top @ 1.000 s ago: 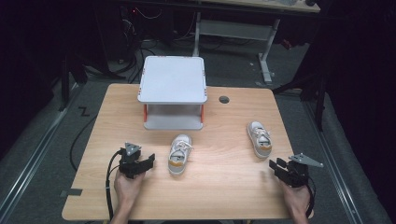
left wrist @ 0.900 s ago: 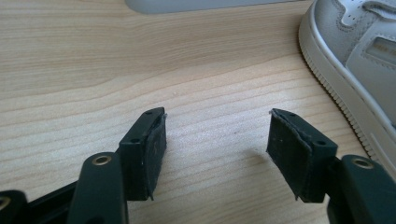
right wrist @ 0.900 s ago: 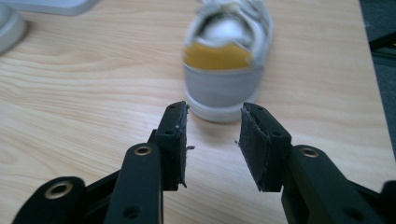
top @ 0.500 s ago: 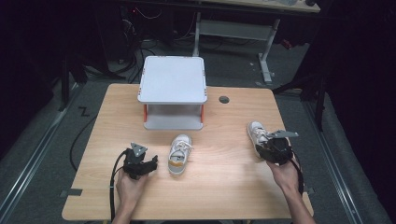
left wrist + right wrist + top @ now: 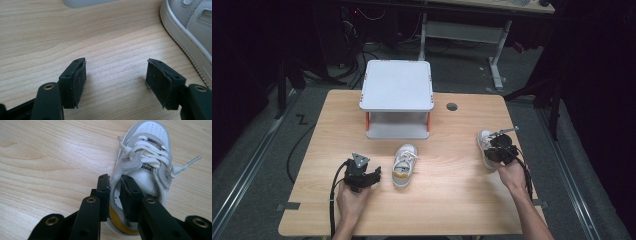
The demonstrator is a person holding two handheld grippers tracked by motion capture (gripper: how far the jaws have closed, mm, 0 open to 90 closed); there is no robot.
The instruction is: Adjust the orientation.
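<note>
Two small white sneakers with tan heels lie on the wooden table. The middle sneaker sits in front of the shelf, and its sole edge lies just right of my left gripper. That left gripper rests low over bare wood, open, with nothing between its jaws. My right gripper is at the heel of the right sneaker. In the right gripper view the right gripper is shut on the heel collar of that sneaker, one jaw inside the opening and one outside.
A white two-level shelf with red posts stands at the back middle of the table; its base shows at the top of the left gripper view. A small round hole is in the tabletop to its right. A dark floor with cables surrounds the table.
My right gripper moved from the table's front right corner forward to the right sneaker and closed on its heel collar. The left gripper stayed almost still.
</note>
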